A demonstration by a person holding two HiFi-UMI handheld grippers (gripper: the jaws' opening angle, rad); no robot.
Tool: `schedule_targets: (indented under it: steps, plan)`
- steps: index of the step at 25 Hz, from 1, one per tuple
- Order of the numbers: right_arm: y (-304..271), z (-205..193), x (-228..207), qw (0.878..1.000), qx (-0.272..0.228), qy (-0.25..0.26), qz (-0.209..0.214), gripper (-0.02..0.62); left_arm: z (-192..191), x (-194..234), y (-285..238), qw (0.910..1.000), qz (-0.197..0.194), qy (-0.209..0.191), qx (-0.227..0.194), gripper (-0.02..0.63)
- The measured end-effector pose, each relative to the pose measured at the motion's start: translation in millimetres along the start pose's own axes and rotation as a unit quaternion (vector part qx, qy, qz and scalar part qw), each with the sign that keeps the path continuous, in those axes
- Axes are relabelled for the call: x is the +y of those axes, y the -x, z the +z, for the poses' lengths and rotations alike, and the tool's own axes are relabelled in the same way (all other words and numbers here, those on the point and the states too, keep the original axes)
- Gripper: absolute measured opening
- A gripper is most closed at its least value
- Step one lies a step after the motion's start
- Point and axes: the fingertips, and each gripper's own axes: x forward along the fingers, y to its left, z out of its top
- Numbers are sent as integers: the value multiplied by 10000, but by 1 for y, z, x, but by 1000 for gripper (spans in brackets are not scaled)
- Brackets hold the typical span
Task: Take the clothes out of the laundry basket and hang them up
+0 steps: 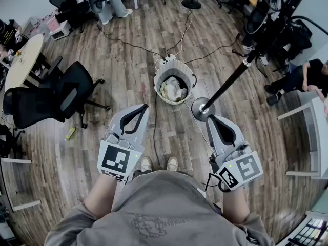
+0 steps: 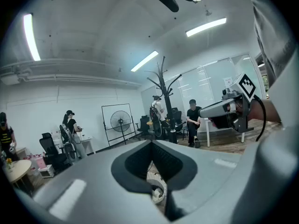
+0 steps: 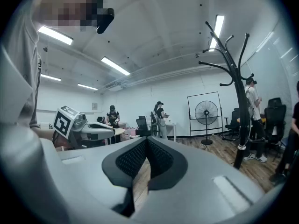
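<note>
BOTH TOOLS UP, NOTHING IN HAND: We stand w/ the left tongs (image 1: pixel 145 106) and the right tongs (image 1: pixel 210 118) each fully closed, pads meeting at the tip and no cloth btwn them. The laundry basket (image 1: pixel 158 78) sits on the floor (image 1: pixel 128 60) ahead of both pairs, btwn their lines of aim and well beyond the tips, a bit nearer the left pair. The clothes (image 1: pixel 174 89) lie inside it as a pale crumpled heap, untouched. The coat stand (image 1: pixel 231 79) rises from a round base (image 1: pixel 203 109) just ahead of the right tongs and right beside the basket. We judge the load light, soft and limp. It'll sag and drape, and prob. drag a neighbouring piece up w/ it, so the risk isn't breakage but a shallow pinch that slips. The best hold, in our view, is a raised fold on top of the heap, taken deep btwn the pads of one pair. That leaves the other pair free to find a collar or shoulder seam before the piece goes on the stand. The jaws must open first.
</note>
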Motion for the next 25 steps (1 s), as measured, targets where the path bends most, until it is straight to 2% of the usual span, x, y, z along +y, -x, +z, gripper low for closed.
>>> schedule_targets:
  steps: [6,19,25]
  plan:
    - [10,-2,-19,9999,-36,-108,101,26,9,-18,-9,9999,-15,120,-112,0]
    - [27,-20,-44,9994,21,-257,217,28,1,-38,-19,9993,304,227,69,0]
    - [24,-27,-60,9996,-37,-275,90,28,3,-29,-25,9975,455,514,-160,0]
